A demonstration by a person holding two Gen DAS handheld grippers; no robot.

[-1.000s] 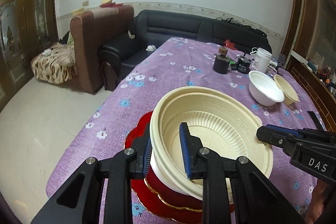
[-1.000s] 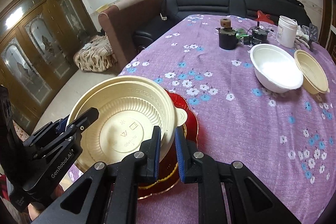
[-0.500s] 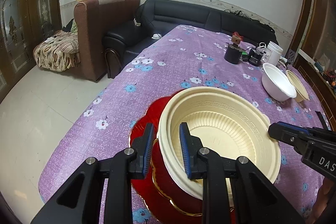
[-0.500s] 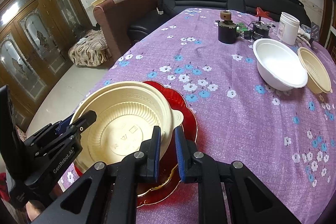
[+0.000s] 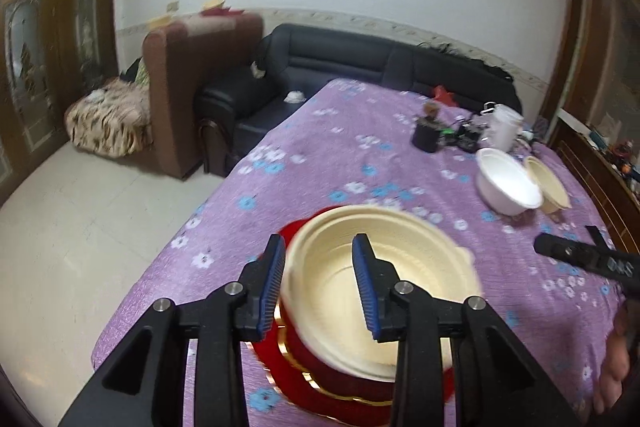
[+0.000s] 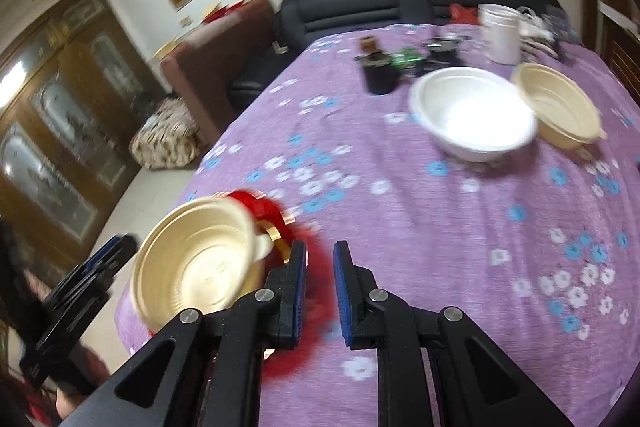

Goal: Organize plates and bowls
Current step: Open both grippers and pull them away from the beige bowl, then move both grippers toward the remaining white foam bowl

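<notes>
Here's the left gripper [image 5: 318, 283] standing wide apart, its two blue-padded fingers straddling the near rim of the cream bowl [image 5: 384, 291] without gripping it — one pad outside the wall, one inside, daylight on both sides. That cream bowl sits on the red plate [image 5: 300, 367] with the gold trim, right at the near end of the purple flowered surface [image 5: 352, 147]. Over to the right gripper [image 6: 319, 291]: its jaws are narrowly parted with nothing between them, hanging over the red plate's edge just beside the cream bowl, which shows a little tab handle on its rim in this view. The picture is smeared with motion, so finer detail is lost. Farther up the surface the white bowl [image 6: 474, 115] rests with a second cream bowl [image 6: 558, 111] touching it or just beside it; it's hard to call which. Behind them stand a dark cup [image 6: 378, 75] and a white jar [image 6: 502, 33], with some small clutter between that's too blurred to name. Beyond the surface, a black sofa [image 5: 360, 63] and a brown armchair [image 5: 192, 75].
</notes>
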